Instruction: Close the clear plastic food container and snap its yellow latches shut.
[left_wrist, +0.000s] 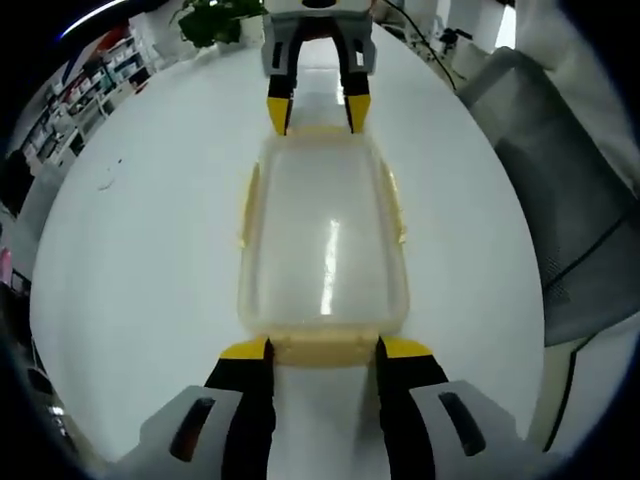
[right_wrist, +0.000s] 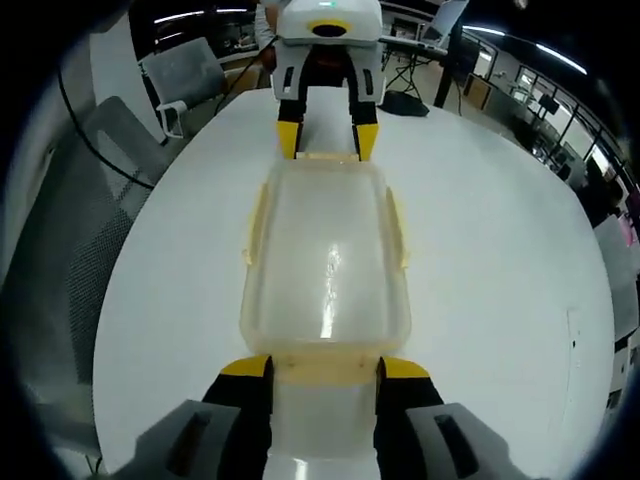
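Observation:
The clear plastic container (left_wrist: 322, 240) lies lengthwise on the white table with its lid on. Yellow latches (left_wrist: 248, 205) run along its long sides and lie flat against the walls. My left gripper (left_wrist: 322, 350) is at the near end in the left gripper view, jaws pressed against both sides of the yellow end latch (left_wrist: 322, 348). My right gripper (right_wrist: 322, 368) holds the opposite end latch (right_wrist: 322, 370) the same way. Each gripper appears at the far end in the other's view: the right gripper (left_wrist: 318, 112) and the left gripper (right_wrist: 326, 140).
The round white table (left_wrist: 140, 260) has bare surface on both sides of the container. A grey mesh chair (left_wrist: 575, 200) stands at the table's edge. A potted plant (left_wrist: 215, 20) and shelves (left_wrist: 90, 85) are beyond the table.

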